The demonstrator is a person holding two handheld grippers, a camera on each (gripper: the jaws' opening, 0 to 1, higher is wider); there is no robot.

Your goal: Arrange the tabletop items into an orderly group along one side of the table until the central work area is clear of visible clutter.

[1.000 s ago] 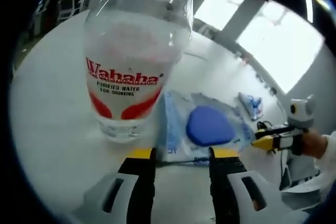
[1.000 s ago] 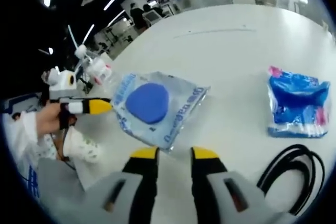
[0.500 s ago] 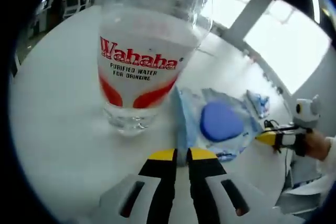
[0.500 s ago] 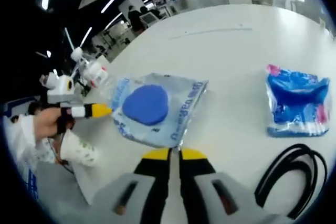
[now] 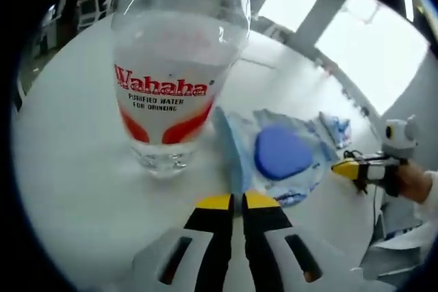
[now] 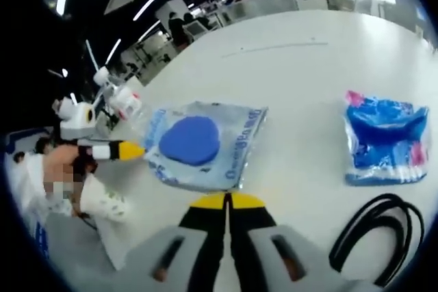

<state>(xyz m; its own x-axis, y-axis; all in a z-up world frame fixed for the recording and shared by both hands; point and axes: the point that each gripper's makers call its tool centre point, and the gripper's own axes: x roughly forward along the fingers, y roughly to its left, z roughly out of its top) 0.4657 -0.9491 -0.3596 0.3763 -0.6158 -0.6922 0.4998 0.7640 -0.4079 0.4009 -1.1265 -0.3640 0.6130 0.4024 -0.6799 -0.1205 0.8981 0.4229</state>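
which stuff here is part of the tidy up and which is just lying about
Job:
bottle
clear pouch with a blue pad inside, both claws pinching its edges: left claw, right claw
blue packet
black cable

Lying about:
paper cup by the table edge
desks and people in the background, too blurred to detail
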